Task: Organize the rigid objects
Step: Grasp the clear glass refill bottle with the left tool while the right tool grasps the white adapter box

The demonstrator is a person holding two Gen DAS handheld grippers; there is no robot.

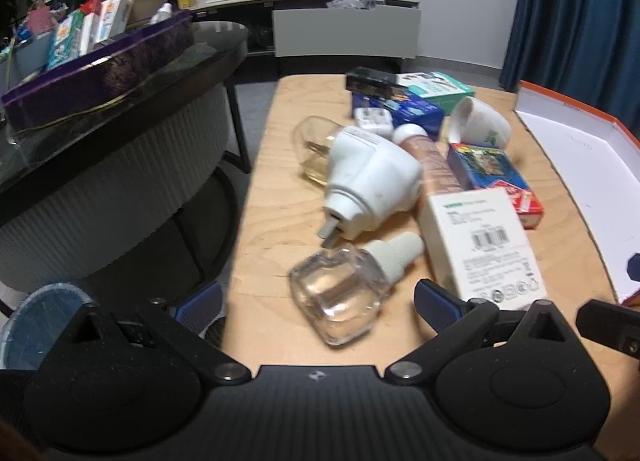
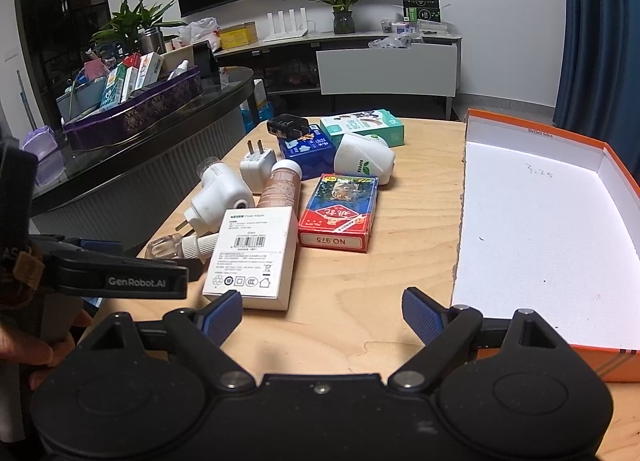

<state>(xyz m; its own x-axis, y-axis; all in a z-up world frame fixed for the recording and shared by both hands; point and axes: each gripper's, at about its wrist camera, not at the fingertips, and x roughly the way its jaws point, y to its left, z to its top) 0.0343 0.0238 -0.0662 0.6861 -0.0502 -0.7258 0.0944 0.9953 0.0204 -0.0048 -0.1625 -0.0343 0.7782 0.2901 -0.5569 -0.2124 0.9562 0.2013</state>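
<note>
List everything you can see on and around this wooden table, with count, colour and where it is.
wooden table: 1, light wood, centre
orange box: 1, orange outside, white inside, empty, right side of table
white carton: 1, white, front of the pile
card pack: 1, red and blue, right of white carton
clear refill bottle: 1, clear with pale cap, on its side, nearest left gripper
plug-in diffuser: 1, white, behind the refill bottle
brown bottle: 1, brown, white cap, lying behind the carton
white charger: 1, white, prongs up
purple tray: 1, purple, full, on the dark side table
left gripper: open, empty
right gripper: open, empty
</note>
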